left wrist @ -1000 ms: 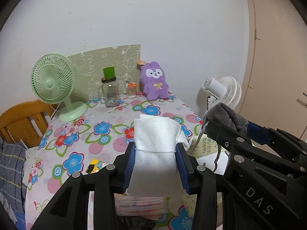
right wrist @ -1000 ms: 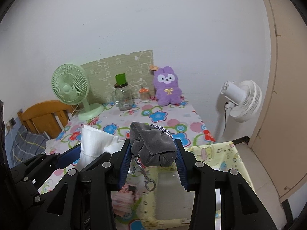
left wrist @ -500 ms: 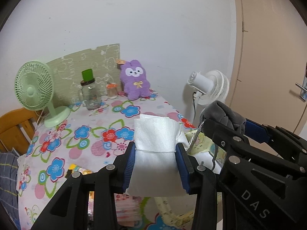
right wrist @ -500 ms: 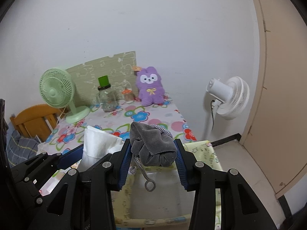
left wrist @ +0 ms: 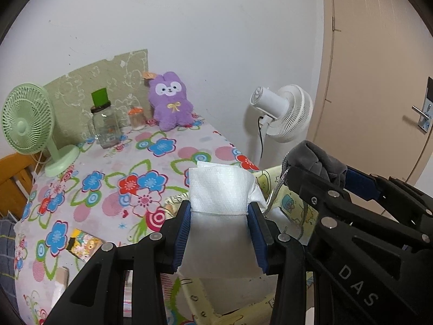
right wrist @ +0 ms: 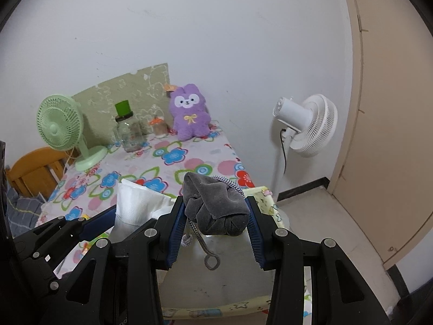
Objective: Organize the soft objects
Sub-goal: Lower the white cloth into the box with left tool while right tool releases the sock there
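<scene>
Both sets of jaws are partly closed, each pinching a soft thing between its blue pads. Those of the left gripper [left wrist: 219,214] hold a folded white cloth [left wrist: 220,189], which stands up out of the pads and also hangs below them. Those of the right gripper [right wrist: 215,211] clamp a bunched grey velvet drawstring pouch [right wrist: 215,205], its braided grey cord [right wrist: 208,252] dangling in a loop underneath.

The two grippers ride side by side, the left one's cloth showing at the left edge of the right wrist view and the pouch at the right of the left wrist view. Both hang over a pale yellow fabric bin [right wrist: 266,203] with cartoon prints, set just beside the near corner of the table [left wrist: 81,205]; its grey inside is visible below the pouch.

A flower-print cover lies over the table. At its far end, against the wall, sit a purple plush bunny [left wrist: 170,105], a small orange-topped jar [left wrist: 136,119], a glass jar with a green cap [left wrist: 104,124] and a green desk fan [left wrist: 27,124]. A small printed packet [left wrist: 84,246] lies near the front edge. A white standing fan [right wrist: 308,124] stands on the floor beyond the bin, near a beige door [left wrist: 379,67].
</scene>
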Tool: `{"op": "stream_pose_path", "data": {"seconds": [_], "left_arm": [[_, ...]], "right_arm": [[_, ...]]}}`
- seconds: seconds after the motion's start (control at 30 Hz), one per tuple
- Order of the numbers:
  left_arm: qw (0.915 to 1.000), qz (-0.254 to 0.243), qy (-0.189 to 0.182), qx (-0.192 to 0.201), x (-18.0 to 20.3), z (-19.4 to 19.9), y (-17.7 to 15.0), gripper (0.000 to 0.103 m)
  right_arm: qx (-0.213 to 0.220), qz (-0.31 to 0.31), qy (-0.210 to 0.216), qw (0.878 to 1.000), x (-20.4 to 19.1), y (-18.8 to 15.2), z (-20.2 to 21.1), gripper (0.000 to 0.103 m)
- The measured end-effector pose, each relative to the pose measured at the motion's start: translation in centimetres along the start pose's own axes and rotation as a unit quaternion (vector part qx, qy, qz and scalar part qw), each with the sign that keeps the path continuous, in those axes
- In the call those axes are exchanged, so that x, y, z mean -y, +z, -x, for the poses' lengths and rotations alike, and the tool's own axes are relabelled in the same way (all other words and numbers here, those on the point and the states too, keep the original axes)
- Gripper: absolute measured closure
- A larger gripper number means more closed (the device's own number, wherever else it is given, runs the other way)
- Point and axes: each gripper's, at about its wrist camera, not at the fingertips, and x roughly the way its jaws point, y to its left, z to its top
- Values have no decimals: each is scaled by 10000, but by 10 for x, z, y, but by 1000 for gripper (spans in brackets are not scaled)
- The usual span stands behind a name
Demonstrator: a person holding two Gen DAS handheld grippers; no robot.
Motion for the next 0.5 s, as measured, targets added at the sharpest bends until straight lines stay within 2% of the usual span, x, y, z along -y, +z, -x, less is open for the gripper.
{"op": "stream_pose_path", "data": {"seconds": [0.23, 0.4, 0.5], "left_arm": [[9997, -35, 55, -232, 4, -17, -7, 51], [9991, -39, 102, -416, 2, -26, -11, 38], [9984, -38, 298, -478, 0, -29, -12, 24]], "right_arm": [[-248, -44, -52, 9997, 7, -7, -18, 56], [-411, -70, -35, 9991, 10, -13, -29, 56], [-481, -78, 35, 9988, 8, -15, -36, 56]]}}
